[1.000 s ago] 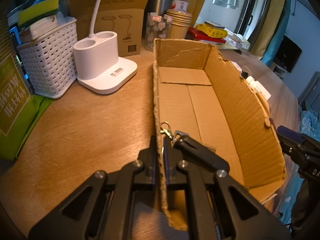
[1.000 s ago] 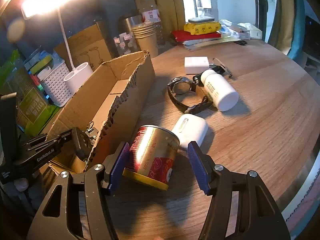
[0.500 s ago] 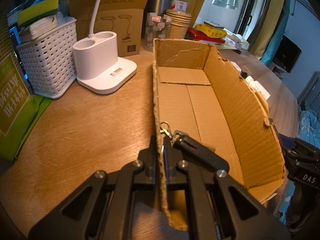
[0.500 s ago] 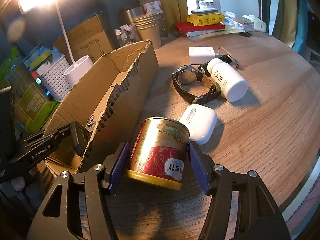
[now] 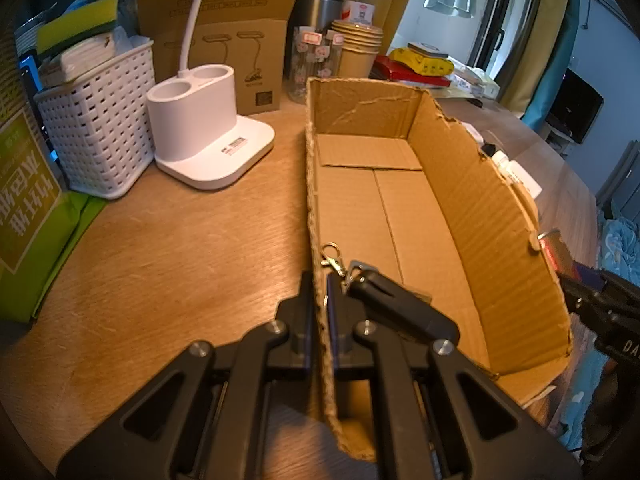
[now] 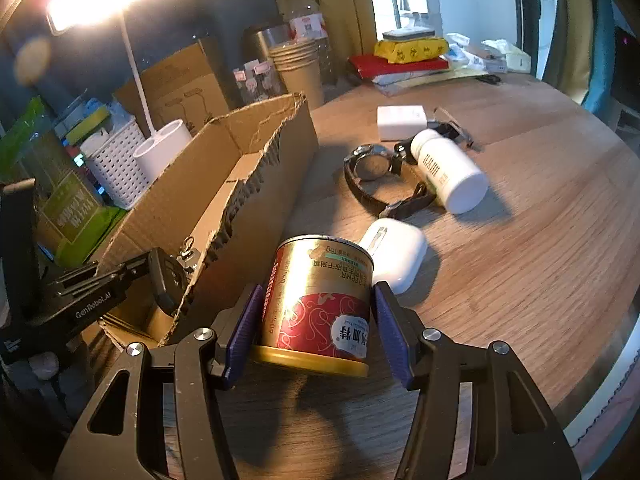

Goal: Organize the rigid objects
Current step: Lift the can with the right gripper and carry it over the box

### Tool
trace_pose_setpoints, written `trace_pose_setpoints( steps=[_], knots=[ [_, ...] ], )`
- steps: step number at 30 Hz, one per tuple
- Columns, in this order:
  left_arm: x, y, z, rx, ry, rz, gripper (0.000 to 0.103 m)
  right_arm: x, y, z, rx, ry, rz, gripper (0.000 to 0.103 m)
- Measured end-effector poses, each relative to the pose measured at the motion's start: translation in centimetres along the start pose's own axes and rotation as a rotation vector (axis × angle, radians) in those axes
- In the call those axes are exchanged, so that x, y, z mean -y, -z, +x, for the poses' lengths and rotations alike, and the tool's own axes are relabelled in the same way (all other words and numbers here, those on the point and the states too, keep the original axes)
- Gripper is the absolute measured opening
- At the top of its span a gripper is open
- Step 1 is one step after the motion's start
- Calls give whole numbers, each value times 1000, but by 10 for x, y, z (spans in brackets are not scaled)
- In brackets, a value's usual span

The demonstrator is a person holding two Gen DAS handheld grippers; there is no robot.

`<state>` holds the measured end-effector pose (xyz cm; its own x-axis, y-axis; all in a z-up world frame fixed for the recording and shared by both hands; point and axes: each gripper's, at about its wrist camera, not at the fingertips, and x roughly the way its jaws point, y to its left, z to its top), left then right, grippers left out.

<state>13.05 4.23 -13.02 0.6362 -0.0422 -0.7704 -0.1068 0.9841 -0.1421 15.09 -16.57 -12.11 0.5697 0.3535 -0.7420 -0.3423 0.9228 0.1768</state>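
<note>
My right claw pinching tin, just beside box, over table. Left claw pressed onto near box wall, steadying. Step: loading tin. Next: lift over torn wall, lower inside, clear of key fob.

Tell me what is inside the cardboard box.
The cardboard box holds a black key fob with a metal clasp near its left wall, beside the left hand-held gripper clamping that wall. The rest of the floor looks bare; the near corner is hidden.
</note>
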Motion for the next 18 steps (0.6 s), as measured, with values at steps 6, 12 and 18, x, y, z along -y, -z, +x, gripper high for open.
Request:
trace_pose_setpoints(
  steps=[6, 12, 18],
  knots=[
    [0, 0, 0, 0, 1, 0, 6, 2, -8, -13, 32, 9, 0, 59],
    [0, 0, 0, 0, 2, -1, 6, -2, -21, -30, 78, 14, -11, 59],
    [1, -1, 0, 0, 4, 1, 6, -13, -39, -46, 133, 4, -47, 59]
  ],
)
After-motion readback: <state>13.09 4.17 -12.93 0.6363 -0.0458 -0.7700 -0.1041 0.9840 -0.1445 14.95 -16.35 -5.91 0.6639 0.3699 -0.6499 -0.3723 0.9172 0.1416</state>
